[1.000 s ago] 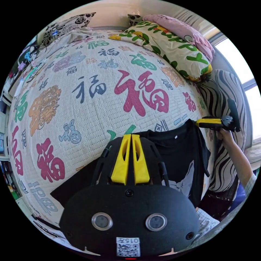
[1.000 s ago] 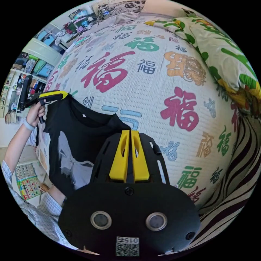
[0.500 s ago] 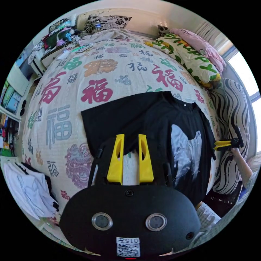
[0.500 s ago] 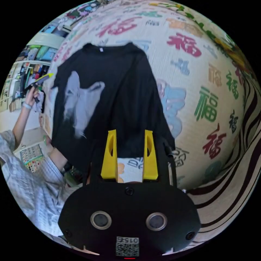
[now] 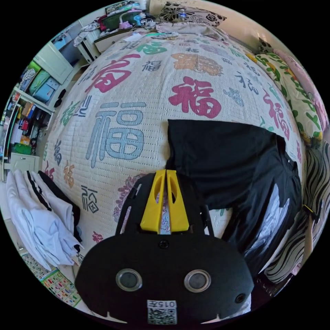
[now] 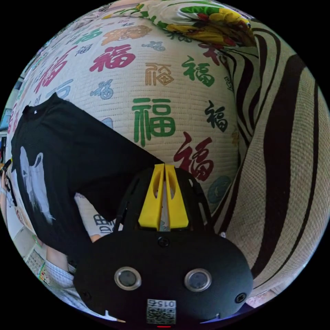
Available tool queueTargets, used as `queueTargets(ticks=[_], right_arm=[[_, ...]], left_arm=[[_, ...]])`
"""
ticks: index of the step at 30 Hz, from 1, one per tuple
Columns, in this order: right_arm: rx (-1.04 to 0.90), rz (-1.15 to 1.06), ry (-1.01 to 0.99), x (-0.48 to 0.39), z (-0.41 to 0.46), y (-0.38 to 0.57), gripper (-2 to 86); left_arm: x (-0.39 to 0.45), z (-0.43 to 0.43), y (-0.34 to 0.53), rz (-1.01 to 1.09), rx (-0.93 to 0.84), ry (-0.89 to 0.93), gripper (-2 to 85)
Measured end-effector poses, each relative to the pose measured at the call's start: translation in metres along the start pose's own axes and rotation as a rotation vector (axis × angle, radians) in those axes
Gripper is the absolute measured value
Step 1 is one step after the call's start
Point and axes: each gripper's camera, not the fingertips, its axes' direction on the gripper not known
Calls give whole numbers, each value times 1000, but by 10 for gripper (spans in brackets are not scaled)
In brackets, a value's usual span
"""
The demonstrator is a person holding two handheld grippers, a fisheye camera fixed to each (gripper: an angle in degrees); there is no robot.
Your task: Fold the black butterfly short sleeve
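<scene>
Both tongs, left (image 5: 166, 171) and right (image 6: 164, 165), now closed at sleeve corners of black shirt (image 5: 233, 161), apart half a second ago.

Black shirt (image 5: 220, 154) – soft matt cloth, its pale print slightly sheeny. Bed cover (image 5: 113, 130) – quilted fabric, stitched grid texture. Left claw (image 5: 166, 172) and right claw (image 6: 164, 166) – smooth yellow plastic fingers on matt black plastic bodies. Striped cushion (image 6: 285, 154) – coarse woven cloth.
</scene>
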Motion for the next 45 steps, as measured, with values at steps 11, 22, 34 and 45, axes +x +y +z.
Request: queueTargets(ticks=[11,22,34,45], right_arm=[[70,8,-244,-9,19,70,72],[-142,42,-537,-64,111,283,90],[-316,-33,-542,-74,148,301,8],[-405,-32,-268,-104,141,328,-4]], left_arm=[[-19,-9,36,20,91,-29,66],[-56,33,260,89,-273,323,95],[-46,58,269,259,-328,278,11],[-59,58,275,346,-390,398,0]])
